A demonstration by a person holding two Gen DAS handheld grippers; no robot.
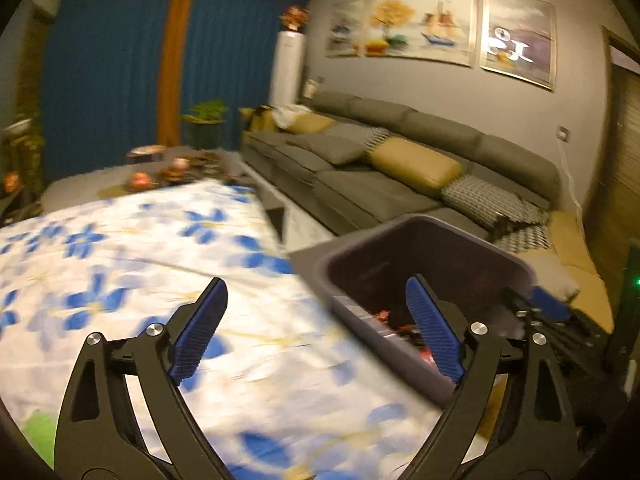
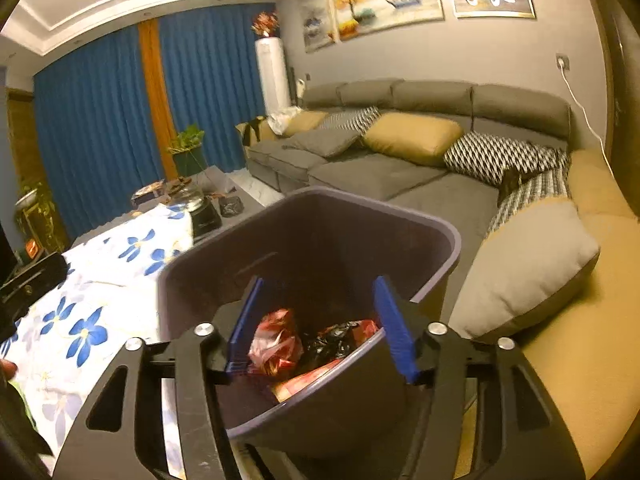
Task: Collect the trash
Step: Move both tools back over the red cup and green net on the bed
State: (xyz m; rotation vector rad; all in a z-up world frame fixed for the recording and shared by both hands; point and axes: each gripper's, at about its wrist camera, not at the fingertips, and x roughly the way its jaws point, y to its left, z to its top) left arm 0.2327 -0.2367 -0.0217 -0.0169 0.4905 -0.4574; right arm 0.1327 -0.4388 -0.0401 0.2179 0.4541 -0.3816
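A dark grey trash bin stands just off the table's right edge, by the sofa. Inside it lie a crumpled red wrapper, a black plastic scrap and a flat red packet. My right gripper hangs over the bin's mouth, open, with nothing between its blue pads. My left gripper is open and empty above the flowered tablecloth, with the bin close on its right. The left wrist view is blurred.
A grey corner sofa with tan, grey and patterned cushions runs behind and to the right of the bin. Beyond the tablecloth the low table carries a glass kettle and dishes. A potted plant stands before blue curtains.
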